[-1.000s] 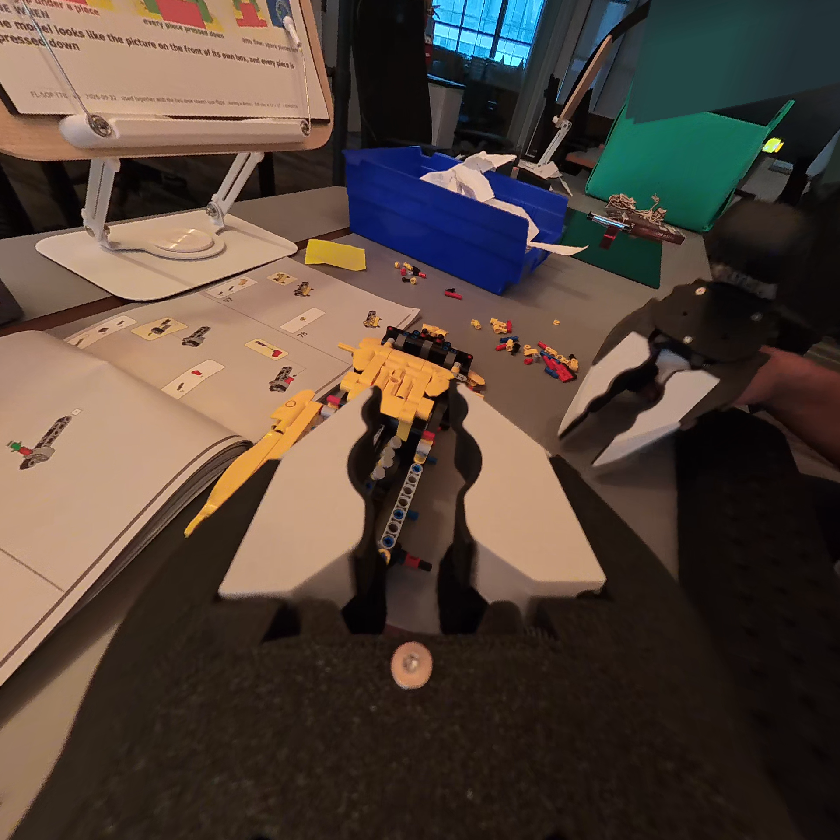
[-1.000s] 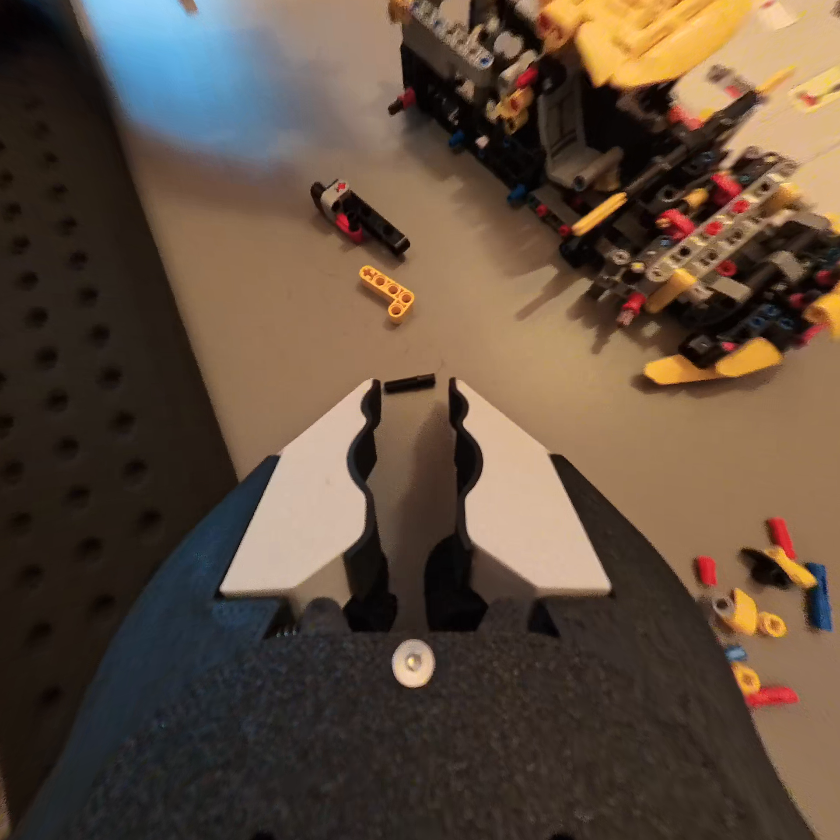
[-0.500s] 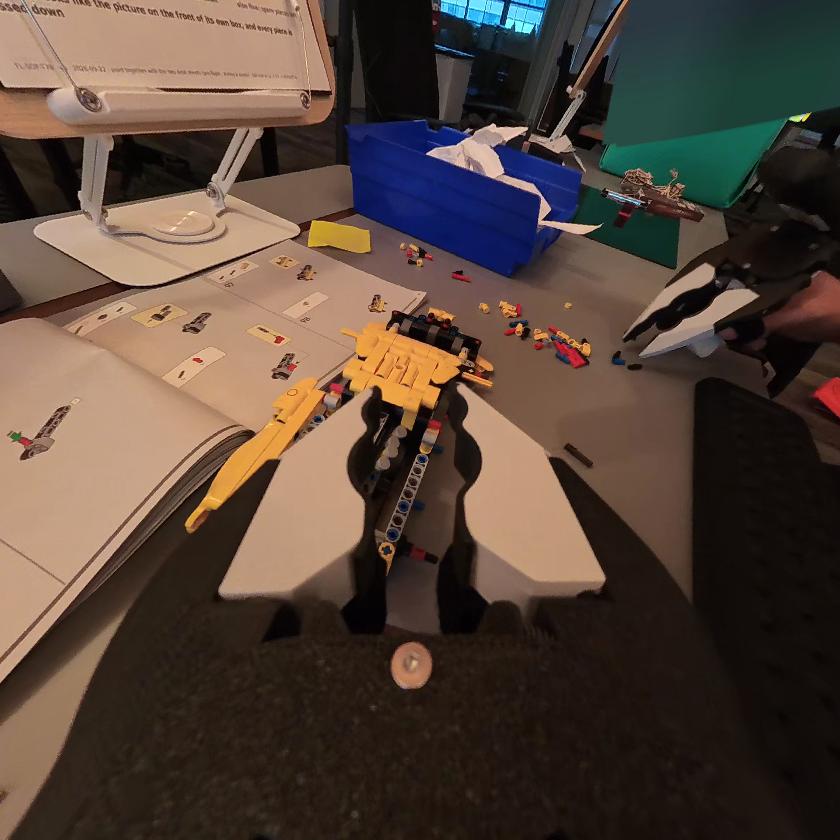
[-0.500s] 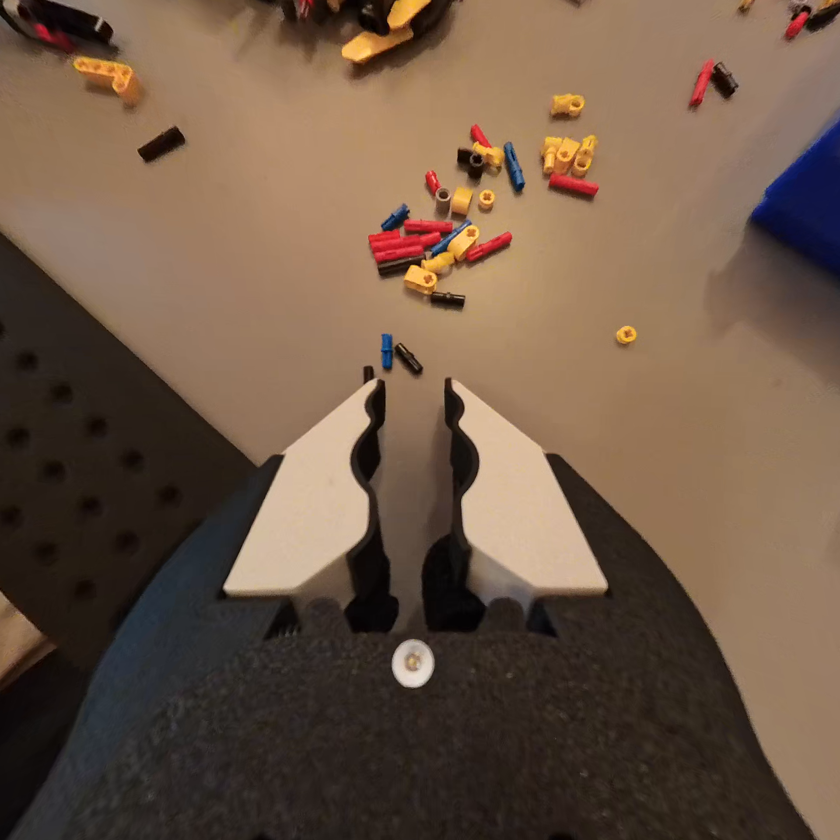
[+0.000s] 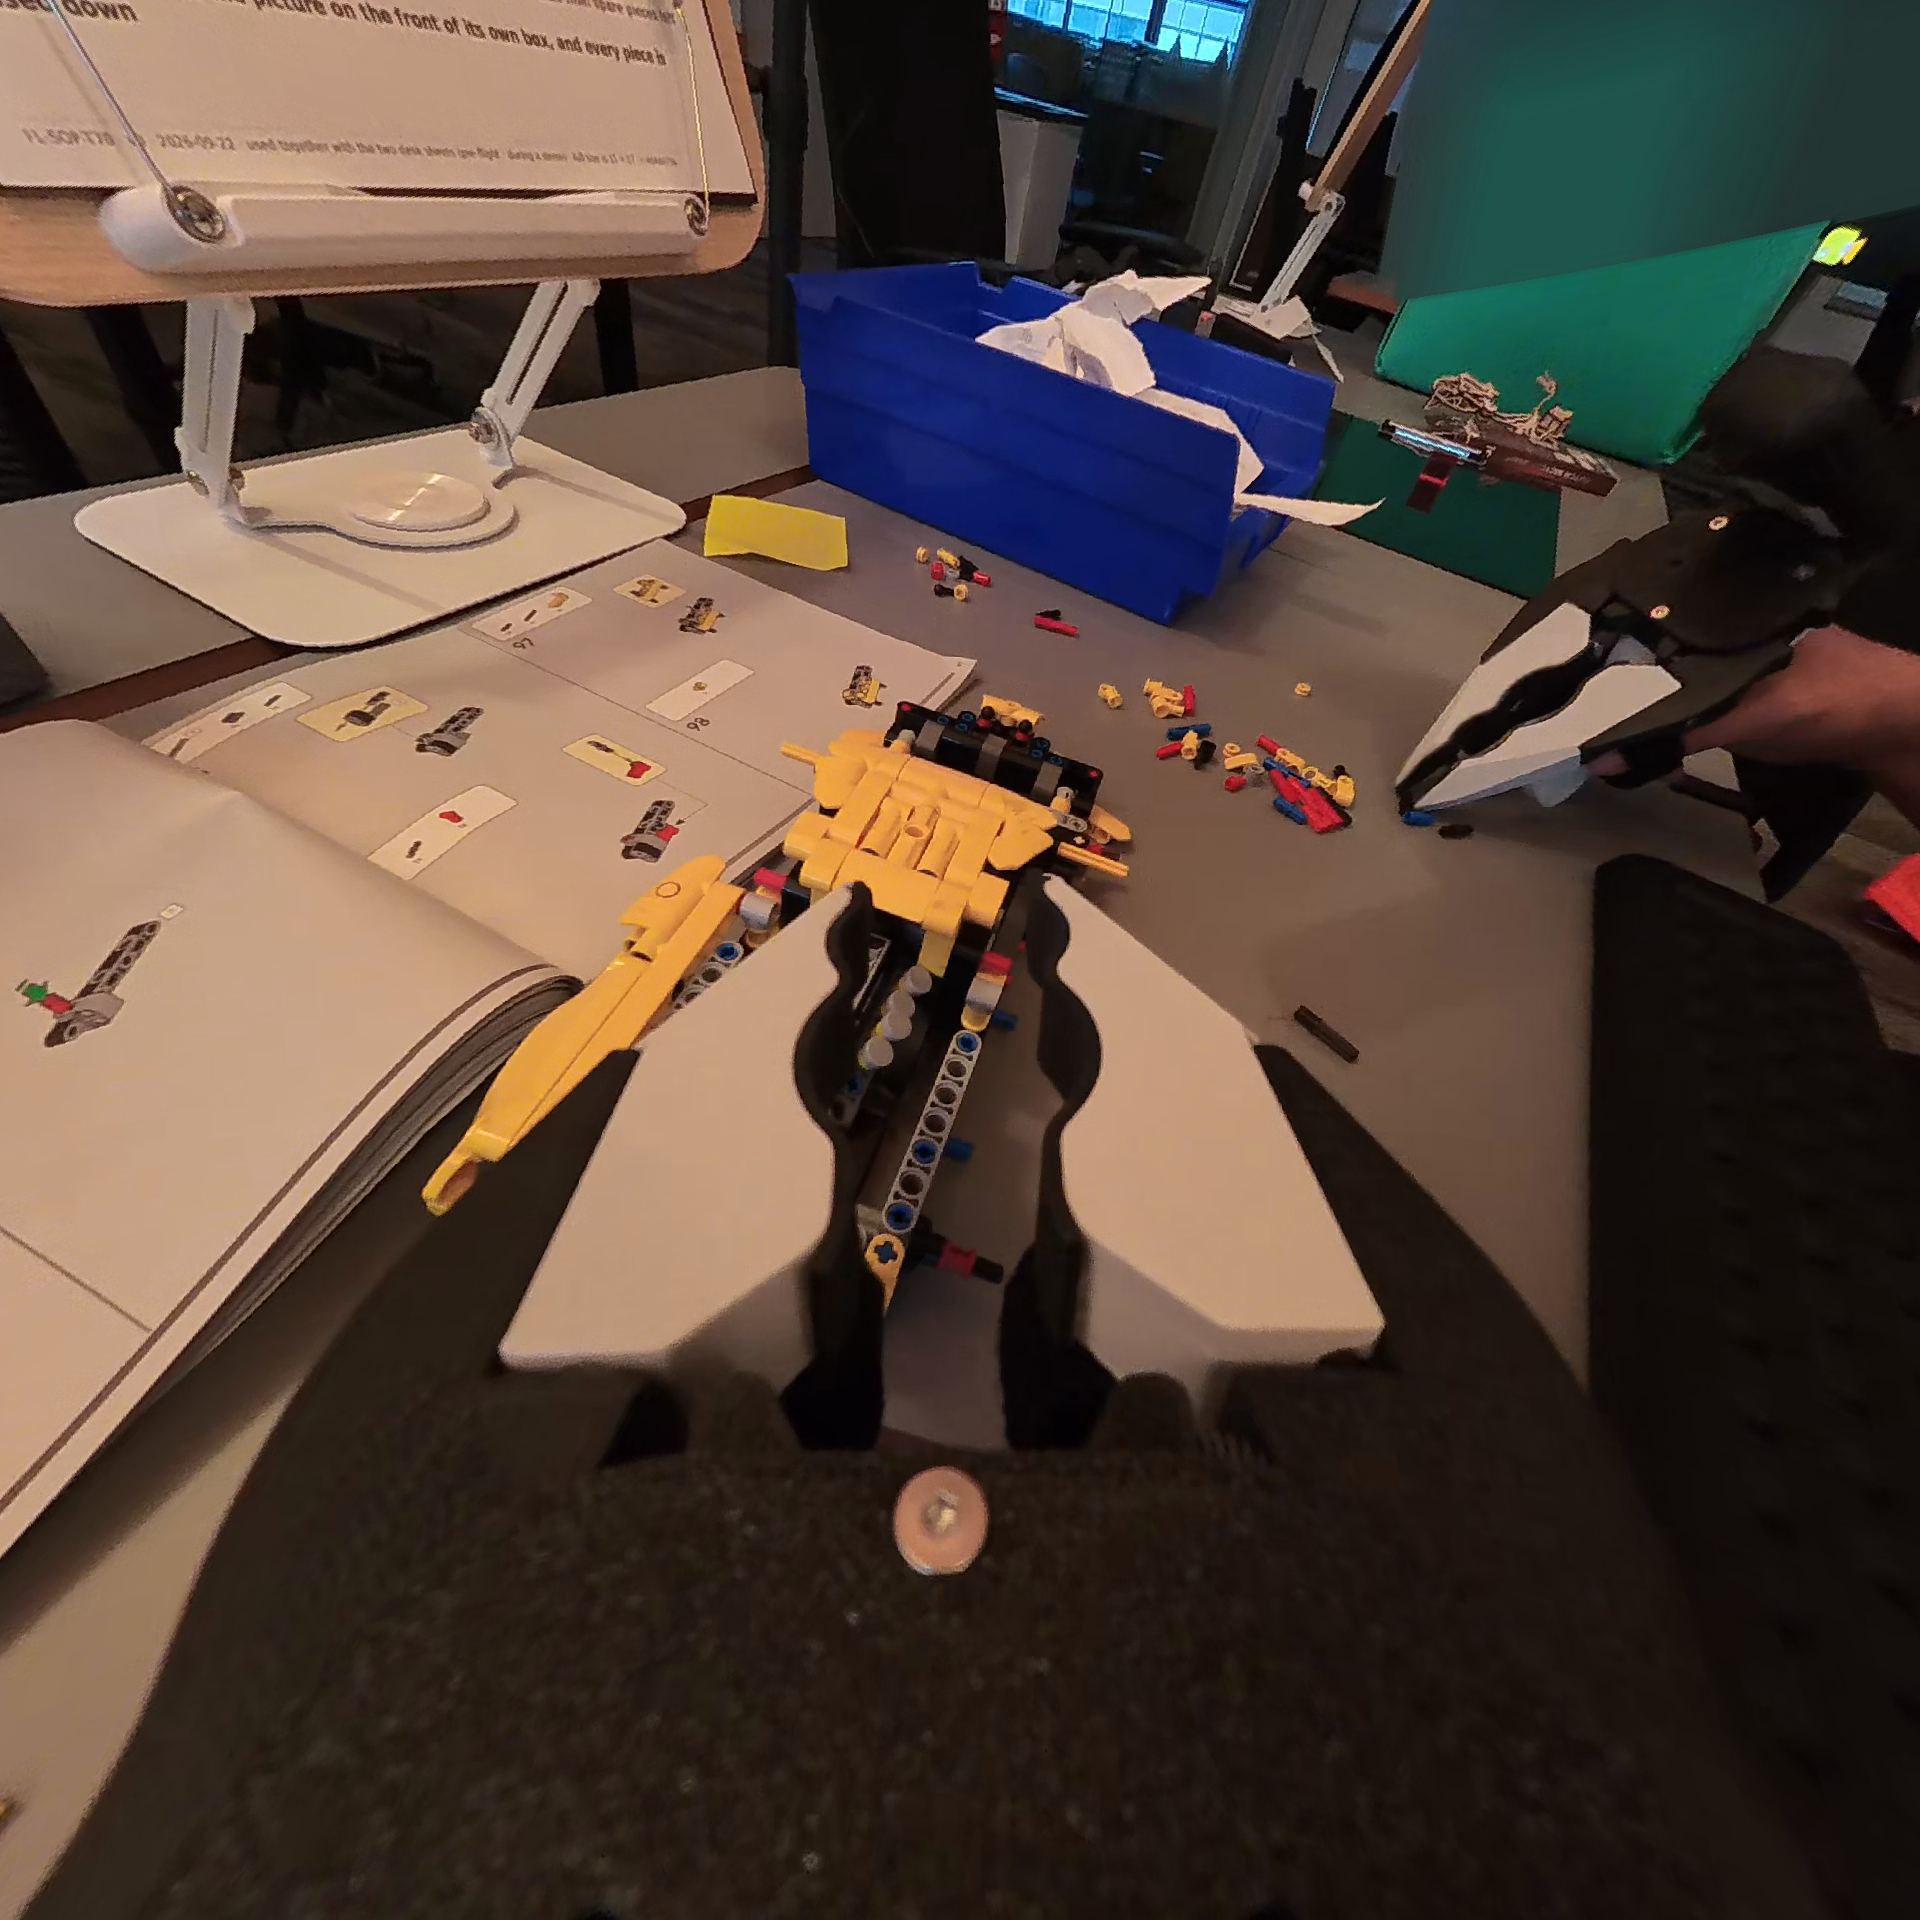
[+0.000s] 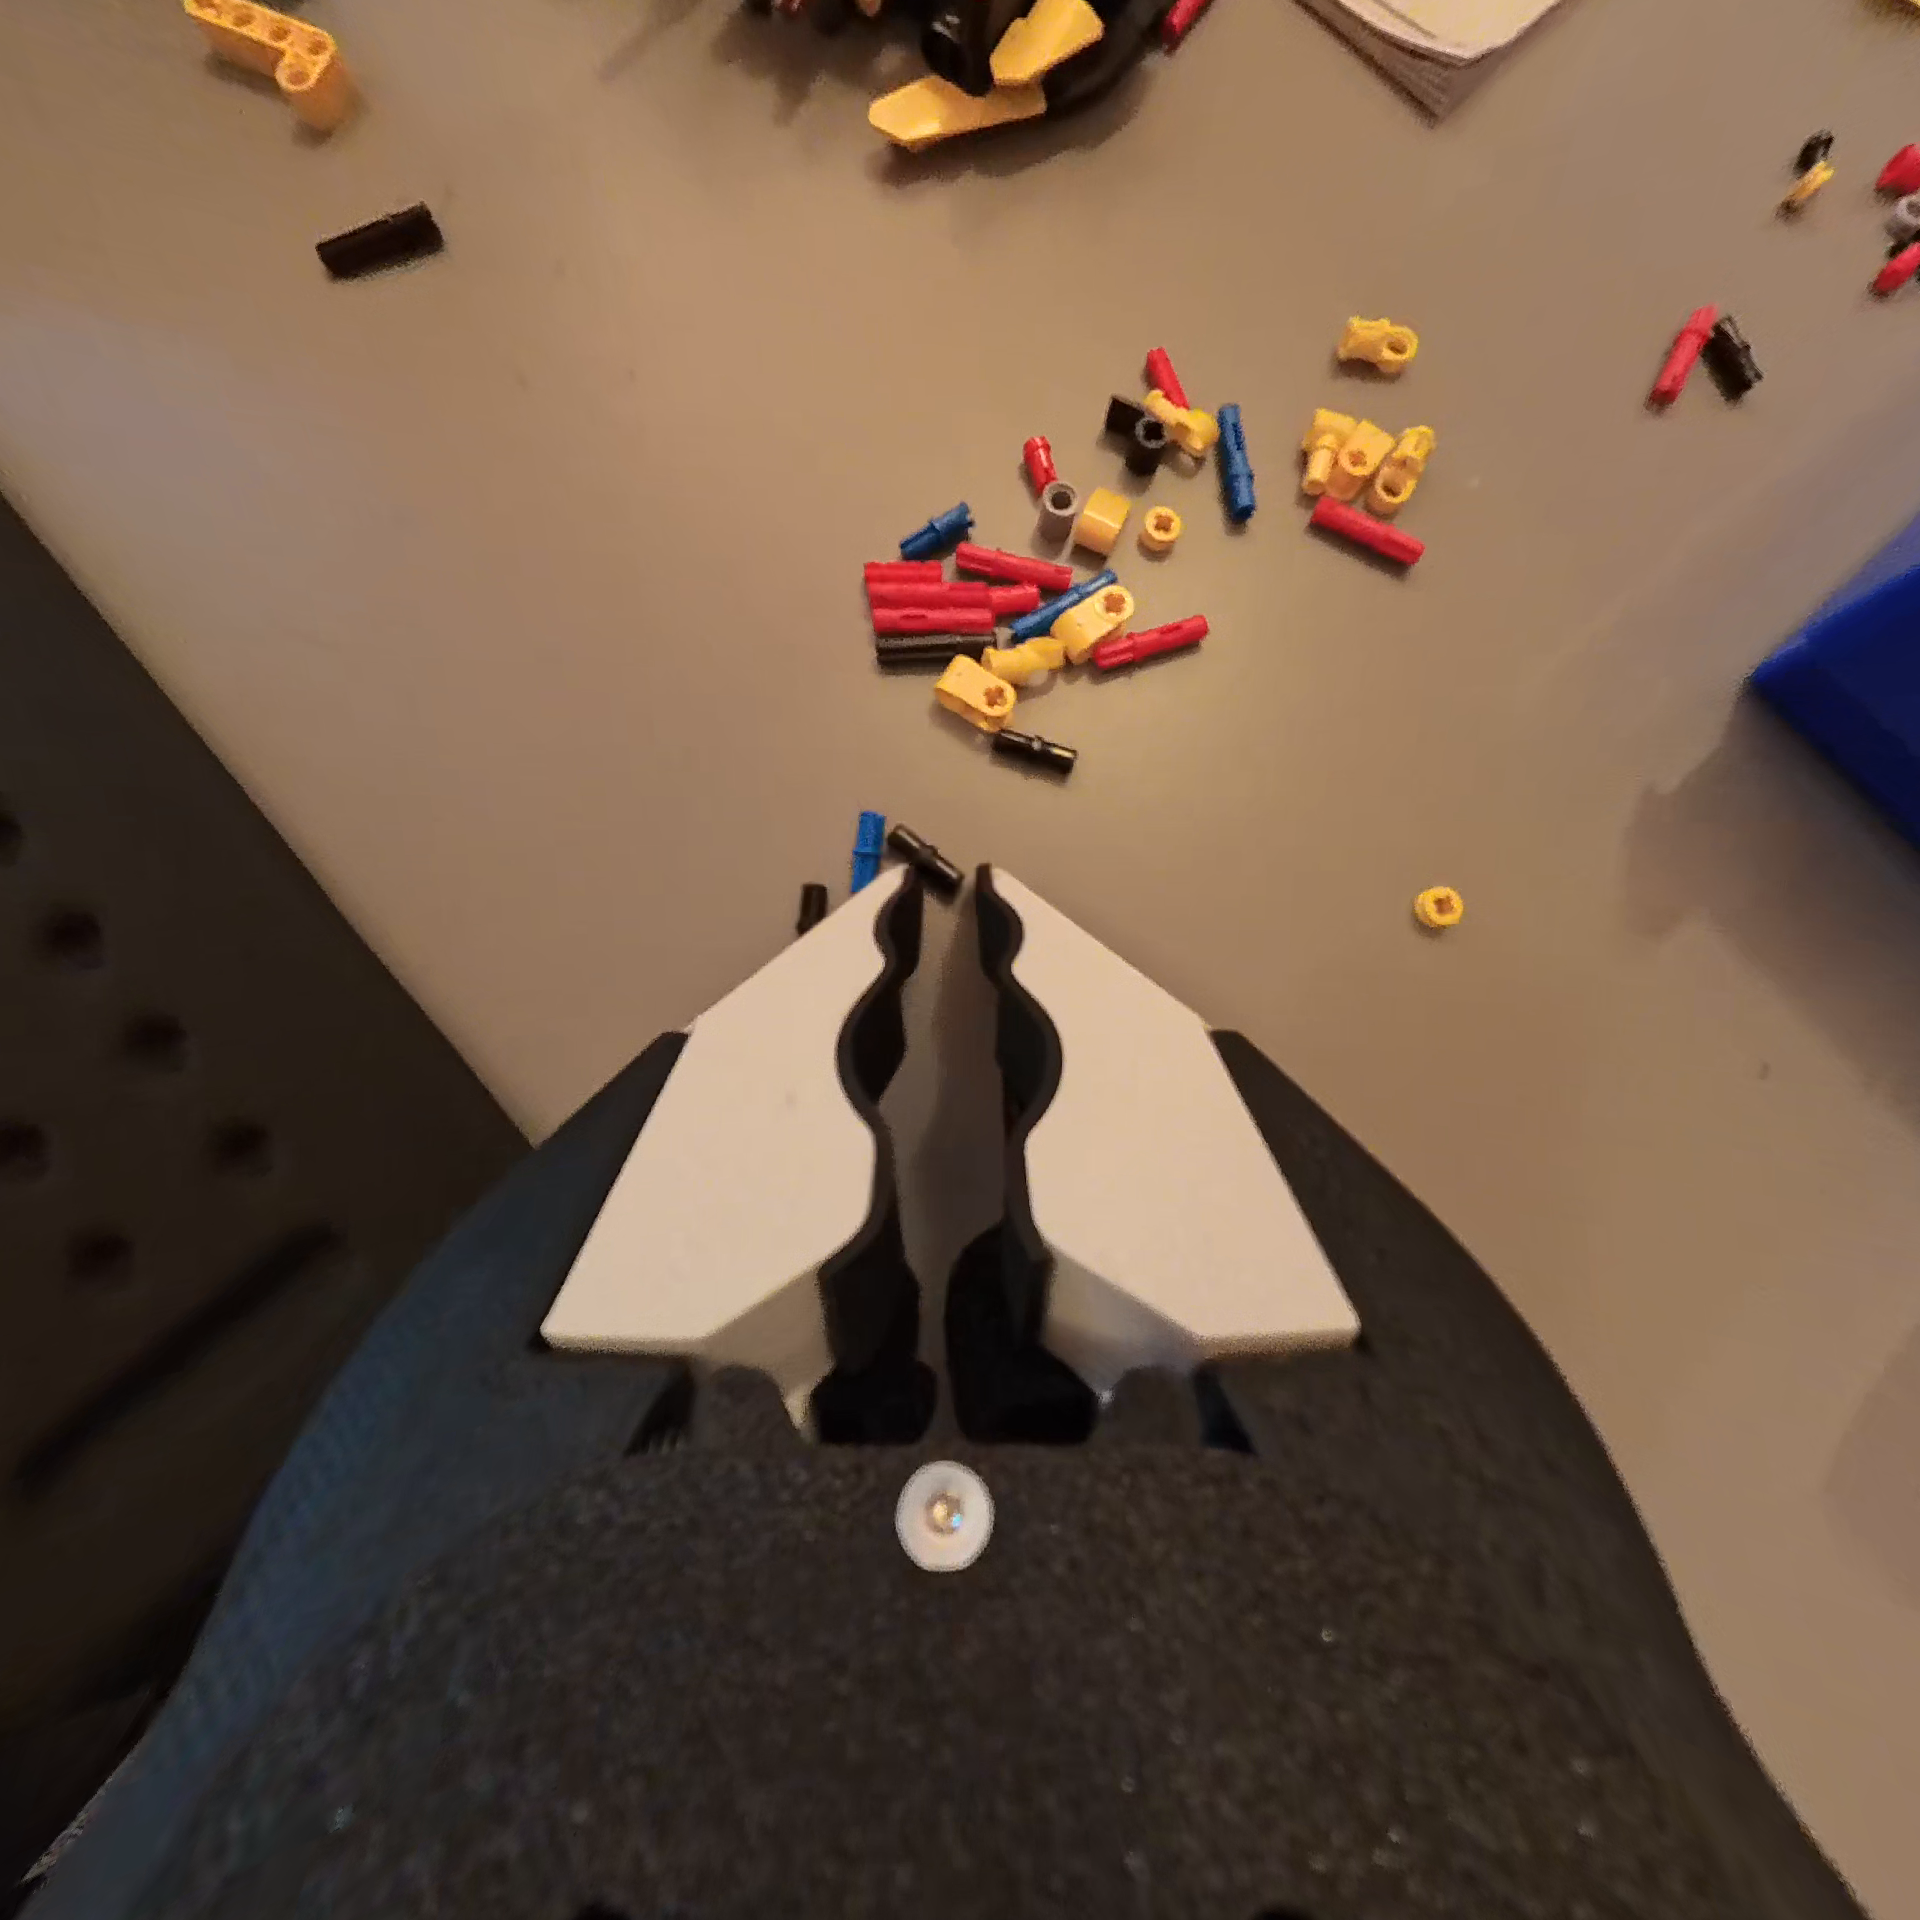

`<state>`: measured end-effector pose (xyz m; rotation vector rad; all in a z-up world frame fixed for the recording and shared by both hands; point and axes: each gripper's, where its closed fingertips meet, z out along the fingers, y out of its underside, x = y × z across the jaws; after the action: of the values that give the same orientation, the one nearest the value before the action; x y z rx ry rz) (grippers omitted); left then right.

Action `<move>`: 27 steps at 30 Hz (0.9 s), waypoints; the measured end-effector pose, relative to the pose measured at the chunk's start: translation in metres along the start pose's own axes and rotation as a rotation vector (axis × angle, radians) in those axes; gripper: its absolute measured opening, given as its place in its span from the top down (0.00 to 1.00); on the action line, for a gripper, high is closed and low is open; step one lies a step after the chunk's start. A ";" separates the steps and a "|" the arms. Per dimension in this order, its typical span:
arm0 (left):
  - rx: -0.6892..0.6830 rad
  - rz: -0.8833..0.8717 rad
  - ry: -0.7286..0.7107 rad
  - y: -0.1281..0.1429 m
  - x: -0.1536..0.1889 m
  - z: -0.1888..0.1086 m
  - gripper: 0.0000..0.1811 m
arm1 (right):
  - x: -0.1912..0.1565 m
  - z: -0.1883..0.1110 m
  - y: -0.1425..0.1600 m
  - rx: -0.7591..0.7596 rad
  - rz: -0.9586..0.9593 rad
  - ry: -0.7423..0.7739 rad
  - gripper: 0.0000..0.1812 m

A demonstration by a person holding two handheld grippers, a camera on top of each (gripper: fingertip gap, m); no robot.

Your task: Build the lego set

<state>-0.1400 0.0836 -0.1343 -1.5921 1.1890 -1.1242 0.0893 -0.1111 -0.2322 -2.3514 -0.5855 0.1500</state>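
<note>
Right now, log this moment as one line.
left gripper: open, straddling lego model | right gripper: narrow gap, tips at black pin

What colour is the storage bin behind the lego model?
Blue, the bin, with crumpled white paper inside; clearest in the left wrist view.

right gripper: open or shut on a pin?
Nearly shut: right gripper tips show a thin gap, closing around the black pin. Grip itself cannot tell.

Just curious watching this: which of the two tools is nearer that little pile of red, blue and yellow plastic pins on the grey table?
Right. The right tool hovers just short of the pile of pins; the left tool sits around the yellow-and-black model, farther away.
</note>
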 end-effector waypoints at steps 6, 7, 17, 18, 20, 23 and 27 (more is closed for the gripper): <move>-0.017 0.006 -0.003 0.004 0.000 0.002 0.84 | -0.003 0.003 -0.003 -0.013 -0.044 0.007 0.98; -0.017 0.005 -0.002 0.003 0.000 0.001 0.84 | -0.004 0.002 -0.004 -0.016 -0.037 0.000 0.98; -0.005 0.009 0.003 0.000 0.003 0.000 0.84 | 0.004 -0.021 -0.034 0.101 0.020 0.035 0.98; -0.006 0.010 0.003 0.000 0.003 0.001 0.84 | 0.000 -0.019 -0.039 0.103 0.015 0.024 0.98; -0.011 0.010 0.005 0.001 0.004 0.001 0.84 | -0.017 -0.007 -0.049 0.105 0.006 -0.035 0.98; -0.017 0.016 0.003 0.002 0.004 0.002 0.84 | -0.048 0.022 -0.063 0.077 -0.057 -0.111 0.98; -0.030 0.022 0.002 0.005 0.005 0.004 0.84 | -0.081 0.049 -0.081 0.077 -0.093 -0.199 0.98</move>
<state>-0.1369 0.0779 -0.1390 -1.5966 1.2270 -1.0986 -0.0255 -0.0649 -0.2198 -2.2451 -0.7696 0.3606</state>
